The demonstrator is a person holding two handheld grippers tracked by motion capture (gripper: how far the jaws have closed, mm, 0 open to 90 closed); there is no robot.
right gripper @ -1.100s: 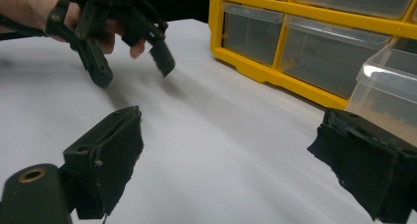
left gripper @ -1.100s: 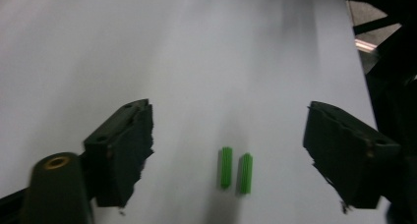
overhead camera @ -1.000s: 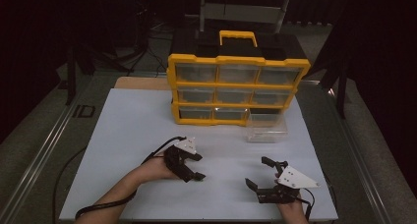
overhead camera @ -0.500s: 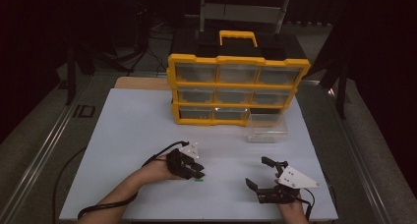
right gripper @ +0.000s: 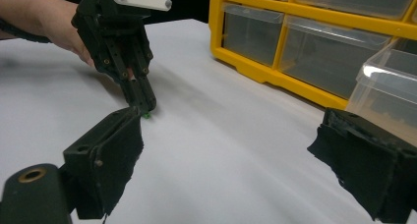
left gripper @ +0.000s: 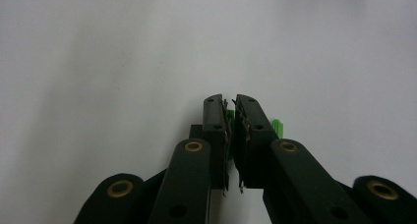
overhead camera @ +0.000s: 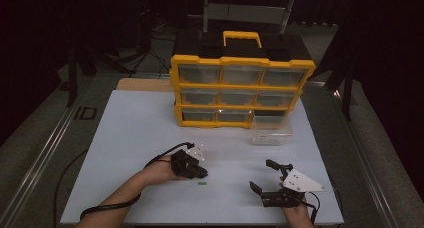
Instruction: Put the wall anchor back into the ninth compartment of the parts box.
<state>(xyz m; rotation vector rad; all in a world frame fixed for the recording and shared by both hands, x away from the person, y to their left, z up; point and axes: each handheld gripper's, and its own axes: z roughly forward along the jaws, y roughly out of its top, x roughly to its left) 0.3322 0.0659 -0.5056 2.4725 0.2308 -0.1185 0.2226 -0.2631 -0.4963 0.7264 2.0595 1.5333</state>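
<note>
The left tongs (overhead camera: 198, 173) rest tip-down on the white tabletop (overhead camera: 130, 138), well in front of the yellow drawer cabinet (overhead camera: 242, 90). Their jaws have just been closing and now stand pressed together with only a hairline gap, as the left gripper view shows. A small green piece (overhead camera: 201, 183) lies on the tabletop just beside the jaw tips, on the side away from the cabinet. In the left gripper view the green piece (left gripper: 278, 126) shows against the outer face of one jaw, not between the pads; whether it touches that jaw cannot be told. In the right gripper view it appears as a green speck (right gripper: 145, 115) at the foot of the left tongs (right gripper: 141, 100).

The right tongs (overhead camera: 264, 177) lie near the front edge of the tabletop, well apart from the left tongs and farther from the cabinet than the clear plastic bin. Their jaws are spread wide with nothing between them; the right gripper view shows bare tabletop in the gap.

The cabinet stands at the far middle of the tabletop, with three rows of translucent drawers and a yellow handle (overhead camera: 242, 38) on top. One clear plastic bin (overhead camera: 270, 130) sits on the tabletop just in front of the cabinet's lower right corner. Nothing stands between the bin and the right tongs, nor between the green piece and either pair of tongs. A black cable (overhead camera: 107, 205) trails from the left tongs back along the person's forearm.
</note>
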